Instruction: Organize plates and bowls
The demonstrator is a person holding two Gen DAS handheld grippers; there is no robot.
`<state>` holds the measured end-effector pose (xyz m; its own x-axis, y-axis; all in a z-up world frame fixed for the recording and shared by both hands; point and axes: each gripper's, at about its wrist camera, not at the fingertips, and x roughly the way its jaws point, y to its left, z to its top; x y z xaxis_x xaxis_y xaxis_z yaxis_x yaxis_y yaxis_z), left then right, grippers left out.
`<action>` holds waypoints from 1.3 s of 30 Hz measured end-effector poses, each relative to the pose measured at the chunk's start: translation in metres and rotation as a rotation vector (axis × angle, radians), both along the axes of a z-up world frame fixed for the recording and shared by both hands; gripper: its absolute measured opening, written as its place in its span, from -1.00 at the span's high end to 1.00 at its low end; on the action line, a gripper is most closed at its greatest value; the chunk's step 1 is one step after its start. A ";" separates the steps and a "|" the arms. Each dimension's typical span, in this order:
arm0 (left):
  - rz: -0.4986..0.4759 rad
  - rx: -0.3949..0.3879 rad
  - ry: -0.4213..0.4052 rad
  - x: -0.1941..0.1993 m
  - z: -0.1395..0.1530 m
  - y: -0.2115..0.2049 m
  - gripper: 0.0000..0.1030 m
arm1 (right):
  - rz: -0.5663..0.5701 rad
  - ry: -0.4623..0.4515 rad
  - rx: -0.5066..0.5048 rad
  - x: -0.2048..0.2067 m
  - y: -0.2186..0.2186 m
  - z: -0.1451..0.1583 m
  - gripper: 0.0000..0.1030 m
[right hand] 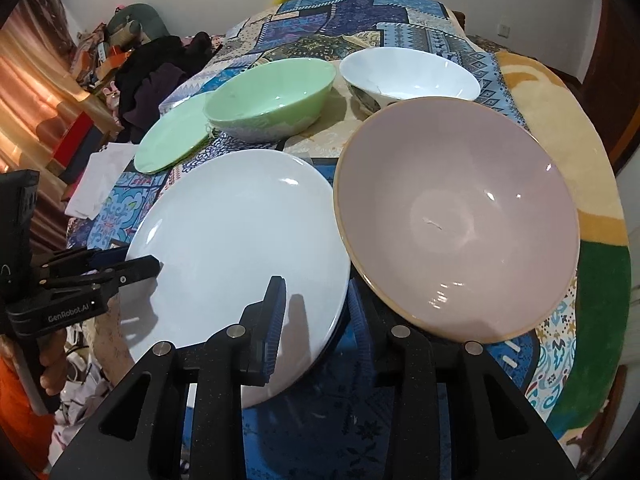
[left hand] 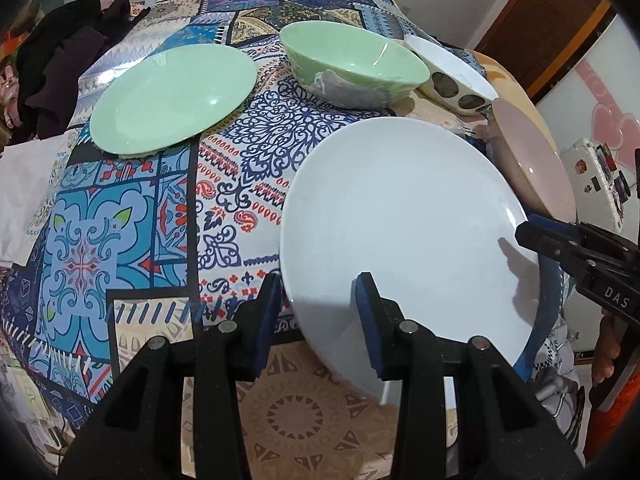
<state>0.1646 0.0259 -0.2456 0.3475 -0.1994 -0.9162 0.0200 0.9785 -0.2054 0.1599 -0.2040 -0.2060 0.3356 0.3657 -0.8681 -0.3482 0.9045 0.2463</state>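
A large white plate (left hand: 404, 236) (right hand: 240, 248) lies at the near edge of the patterned table. My left gripper (left hand: 320, 292) straddles its near-left rim, jaws apart on either side. My right gripper (right hand: 316, 300) straddles its right rim the same way, jaws apart; it also shows in the left wrist view (left hand: 532, 236). A pink bowl (right hand: 460, 216) (left hand: 532, 160) sits right of the plate. A green plate (left hand: 172, 96) (right hand: 172, 140), a green bowl (left hand: 352, 64) (right hand: 272, 96) and a white bowl (right hand: 408, 76) (left hand: 448, 68) stand farther back.
A patterned cloth (left hand: 132, 232) covers the table. Dark clothes (left hand: 60, 64) are piled at the far left. A yellow and green blanket (right hand: 592, 200) covers the right side. The person's hand (right hand: 52, 364) holds the left gripper's handle.
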 end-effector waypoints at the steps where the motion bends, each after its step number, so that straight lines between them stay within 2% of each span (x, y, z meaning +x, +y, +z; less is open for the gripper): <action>1: 0.006 0.000 -0.001 -0.001 0.001 0.002 0.26 | 0.001 -0.006 -0.003 -0.001 0.000 0.002 0.40; 5: 0.030 -0.004 -0.021 -0.008 0.009 0.011 0.26 | 0.010 -0.027 0.004 -0.004 0.001 0.012 0.40; 10: 0.070 0.019 -0.089 -0.016 0.033 0.027 0.25 | 0.034 -0.068 0.032 -0.003 0.010 0.031 0.40; 14: 0.118 0.023 -0.148 -0.018 0.056 0.047 0.17 | 0.060 -0.117 0.050 0.002 0.023 0.047 0.39; 17: 0.161 0.045 -0.208 -0.020 0.073 0.063 0.05 | 0.082 -0.150 0.072 0.009 0.035 0.060 0.37; 19: 0.186 0.062 -0.248 -0.018 0.085 0.074 -0.11 | 0.096 -0.165 0.086 0.016 0.044 0.067 0.36; 25: 0.250 0.079 -0.307 -0.002 0.109 0.109 -0.29 | 0.137 -0.209 0.086 0.043 0.076 0.080 0.36; 28: 0.292 0.072 -0.311 0.010 0.108 0.128 -0.40 | 0.153 -0.213 0.110 0.058 0.093 0.082 0.35; 33: 0.362 0.051 -0.265 0.033 0.091 0.160 -0.40 | 0.185 -0.226 0.117 0.086 0.124 0.080 0.22; 39: 0.395 0.059 -0.199 0.061 0.063 0.188 -0.41 | 0.232 -0.197 0.082 0.127 0.161 0.062 0.22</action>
<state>0.2254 0.2137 -0.1829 0.5573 0.0348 -0.8296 -0.3246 0.9287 -0.1791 0.2864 -0.0427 -0.1439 0.3938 0.5185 -0.7590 -0.5912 0.7751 0.2228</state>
